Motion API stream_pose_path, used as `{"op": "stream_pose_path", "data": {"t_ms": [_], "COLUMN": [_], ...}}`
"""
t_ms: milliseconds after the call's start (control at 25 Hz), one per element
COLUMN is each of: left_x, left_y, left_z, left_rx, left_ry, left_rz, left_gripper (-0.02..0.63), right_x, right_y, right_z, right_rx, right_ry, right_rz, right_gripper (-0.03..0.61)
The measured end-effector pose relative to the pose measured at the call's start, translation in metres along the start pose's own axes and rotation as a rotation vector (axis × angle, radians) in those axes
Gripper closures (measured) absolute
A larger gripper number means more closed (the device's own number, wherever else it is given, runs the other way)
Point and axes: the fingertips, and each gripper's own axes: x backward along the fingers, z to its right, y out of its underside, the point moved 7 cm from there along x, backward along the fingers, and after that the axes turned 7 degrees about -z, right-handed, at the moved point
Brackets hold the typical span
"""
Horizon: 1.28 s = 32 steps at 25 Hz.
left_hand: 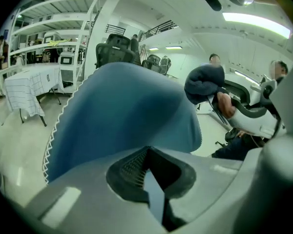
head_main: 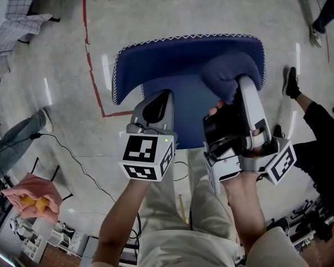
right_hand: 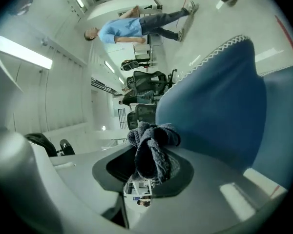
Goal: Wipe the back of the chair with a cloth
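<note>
The pale glossy floor (head_main: 55, 93) fills the head view, with a red tape line (head_main: 91, 65) running down its upper left. The blue chair (head_main: 172, 57), edged in white stitching, stands at top centre, its curved back spanning the middle of the frame. Both grippers reach toward it from below.

The left gripper (head_main: 156, 102) sits left of centre, and its own view shows the jaws drawn together to a thin slit with nothing between them. The chair back (left_hand: 122, 116) rises just beyond.

The right gripper (head_main: 242, 82) sits right of centre, clamped on the dark blue cloth (head_main: 222, 77). The cloth bunches at the gripper's tip over the right part of the chair back. In the right gripper view the cloth (right_hand: 151, 150) spills up from between the jaws, right beside the blue upholstery (right_hand: 219, 101). Whether it presses on the upholstery I cannot tell.
</note>
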Motion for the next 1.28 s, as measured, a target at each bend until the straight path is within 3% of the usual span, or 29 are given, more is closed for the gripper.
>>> {"op": "stream_pose_path", "data": {"t_ms": [400, 600, 1280], "left_x": [-0.026, -0.050, -0.104], "left_y": [0.032, 0.052, 0.091], "left_z": [0.013, 0.015, 0.012], "left_rx": [0.004, -0.019, -0.036], "left_ry": [0.035, 0.033, 0.020], "left_rz": [-0.025, -0.080, -0.144], "left_gripper": [0.612, 0.613, 0.612], "right_x": [0.055, 0.069, 0.077], "right_y": [-0.001, -0.012, -0.052], "right_z": [0.072, 0.120, 0.275], "right_rx": [0.011, -0.010, 0.017], "right_ry": [0.165, 0.203, 0.517], "right_rz": [-0.074, -0.049, -0.026], "right_gripper": [0.476, 0.476, 0.477]}}
